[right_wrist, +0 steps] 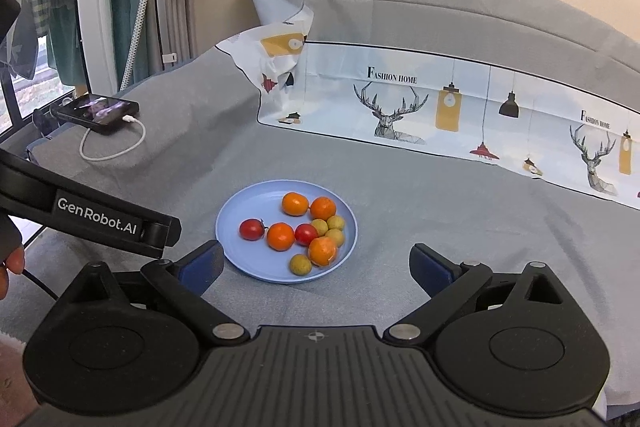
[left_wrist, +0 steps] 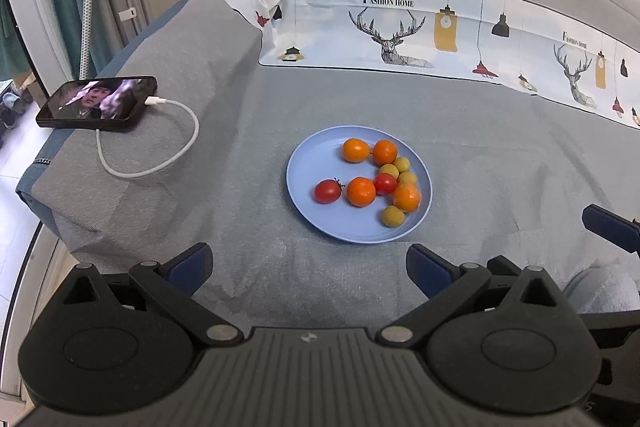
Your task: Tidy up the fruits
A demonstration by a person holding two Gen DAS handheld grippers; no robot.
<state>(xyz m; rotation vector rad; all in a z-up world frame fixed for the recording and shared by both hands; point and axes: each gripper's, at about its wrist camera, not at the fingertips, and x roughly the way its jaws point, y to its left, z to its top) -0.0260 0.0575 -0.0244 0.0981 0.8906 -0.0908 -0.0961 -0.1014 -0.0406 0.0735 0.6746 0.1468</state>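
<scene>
A light blue plate [left_wrist: 304,163] lies on a grey cloth and also shows in the right wrist view [right_wrist: 236,223]. On it lie several orange mandarins [left_wrist: 361,191], two red tomatoes [left_wrist: 327,191] and several small yellow-green fruits [left_wrist: 392,216]. My left gripper [left_wrist: 310,269] is open and empty, just short of the plate's near rim. My right gripper [right_wrist: 316,267] is open and empty over the plate's near edge. A right fingertip [left_wrist: 612,231] shows at the left view's right edge. The left gripper's body [right_wrist: 96,219] shows at the right view's left.
A phone [left_wrist: 98,103] with a lit screen and a white charging cable [left_wrist: 176,143] lies at the far left near the surface's edge. A printed deer-pattern cloth [left_wrist: 400,27] runs along the back. A curtain and pole stand at the far left.
</scene>
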